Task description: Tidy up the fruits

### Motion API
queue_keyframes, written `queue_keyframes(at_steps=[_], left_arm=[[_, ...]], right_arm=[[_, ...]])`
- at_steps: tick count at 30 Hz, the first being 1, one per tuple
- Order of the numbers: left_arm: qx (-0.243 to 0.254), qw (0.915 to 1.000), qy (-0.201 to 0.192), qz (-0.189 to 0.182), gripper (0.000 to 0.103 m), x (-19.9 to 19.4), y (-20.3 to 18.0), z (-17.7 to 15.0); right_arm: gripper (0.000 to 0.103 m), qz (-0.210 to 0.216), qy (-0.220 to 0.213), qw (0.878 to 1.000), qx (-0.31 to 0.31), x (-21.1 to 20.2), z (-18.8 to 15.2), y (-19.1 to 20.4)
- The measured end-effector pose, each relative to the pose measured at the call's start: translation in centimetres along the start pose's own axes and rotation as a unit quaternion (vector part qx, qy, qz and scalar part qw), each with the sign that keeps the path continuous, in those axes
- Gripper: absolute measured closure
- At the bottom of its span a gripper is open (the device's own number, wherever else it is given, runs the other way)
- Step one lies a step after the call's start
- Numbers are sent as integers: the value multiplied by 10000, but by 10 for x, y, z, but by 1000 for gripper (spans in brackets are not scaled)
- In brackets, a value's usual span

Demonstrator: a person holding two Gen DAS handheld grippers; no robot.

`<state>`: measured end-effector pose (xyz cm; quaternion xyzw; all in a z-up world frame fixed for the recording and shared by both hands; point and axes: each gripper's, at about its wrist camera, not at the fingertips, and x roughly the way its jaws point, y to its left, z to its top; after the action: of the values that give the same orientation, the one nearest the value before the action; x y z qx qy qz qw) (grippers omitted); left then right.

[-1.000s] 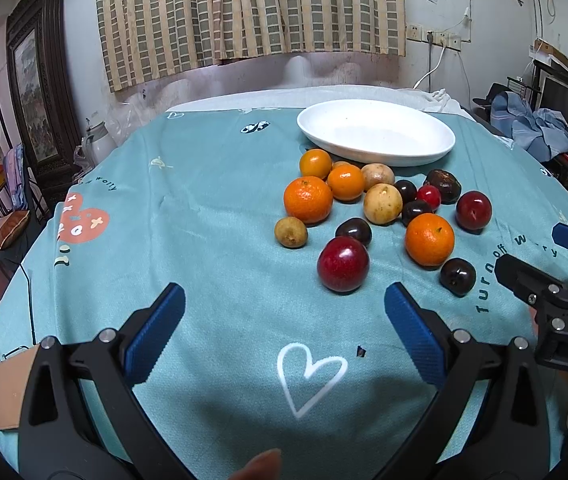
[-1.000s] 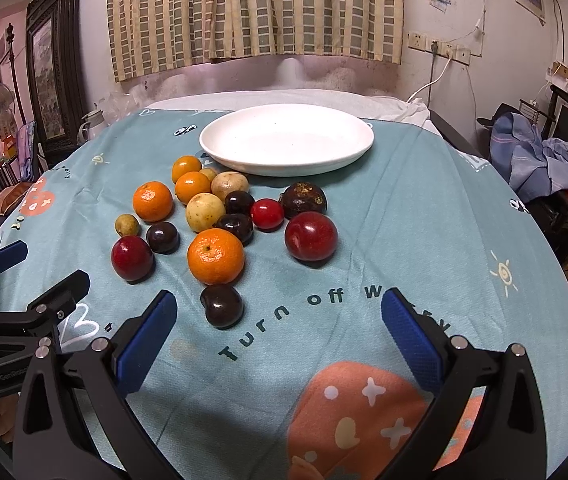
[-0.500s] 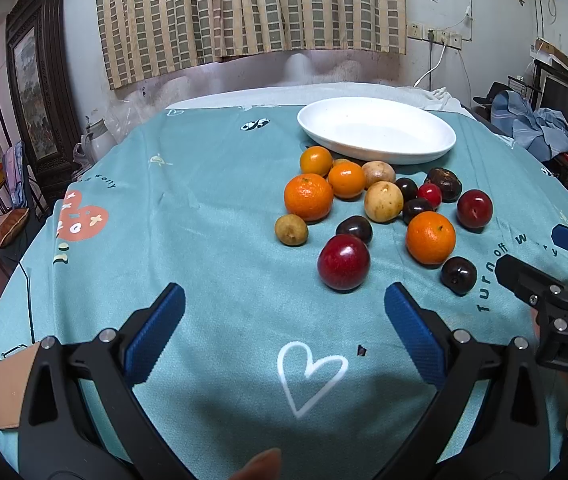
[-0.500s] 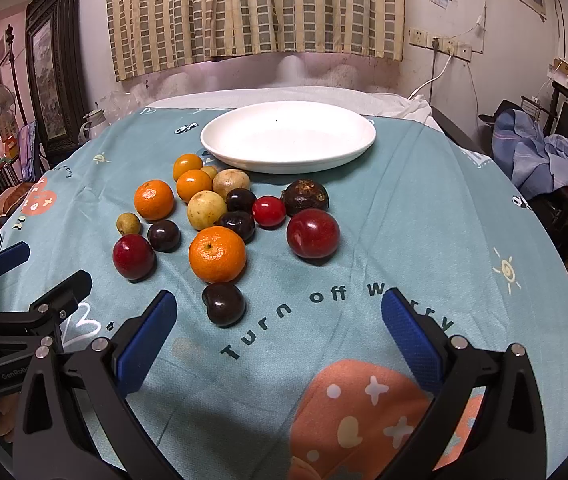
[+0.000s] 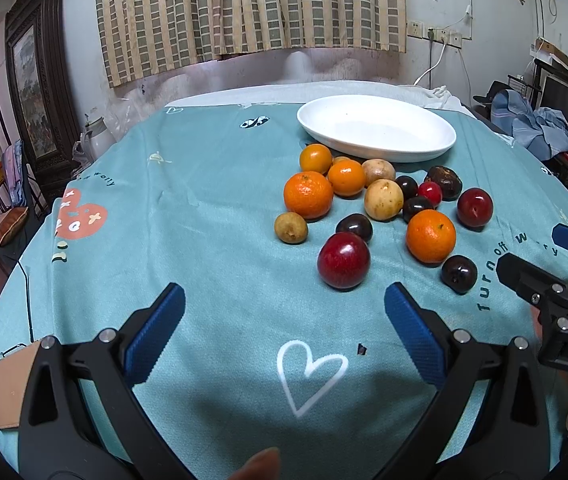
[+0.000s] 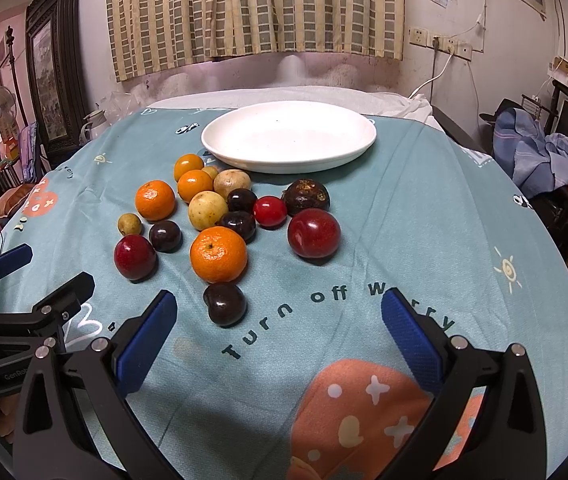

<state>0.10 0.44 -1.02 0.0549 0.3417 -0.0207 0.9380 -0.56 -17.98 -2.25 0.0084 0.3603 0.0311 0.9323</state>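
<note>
My left gripper (image 5: 284, 316) hangs with jaws spread wide and empty over the teal printed cloth (image 5: 212, 216) on the desk; my right gripper (image 6: 278, 322) is likewise agape, holding nothing; the small dark plum (image 6: 226, 304) lies just ahead of it, at the near edge of the loose cluster of fruit; the shallow white oval plate (image 6: 323, 162) beyond is bare, so I judge sorting has not begun; next, close on one fruit; only the right view shows the coral patch (image 6: 363, 400).

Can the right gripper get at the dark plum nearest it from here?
Probably yes: the right gripper is open, the dark plum lies just ahead toward its left finger, and only bare cloth lies between.
</note>
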Motion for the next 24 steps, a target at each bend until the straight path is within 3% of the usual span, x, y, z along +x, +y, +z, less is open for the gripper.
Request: queue_keyframes(at_steps=[24], left_arm=[[7, 10000, 57, -11, 2, 13, -5, -13]], right_arm=[[1, 116, 1, 9999, -12, 0, -1, 5]])
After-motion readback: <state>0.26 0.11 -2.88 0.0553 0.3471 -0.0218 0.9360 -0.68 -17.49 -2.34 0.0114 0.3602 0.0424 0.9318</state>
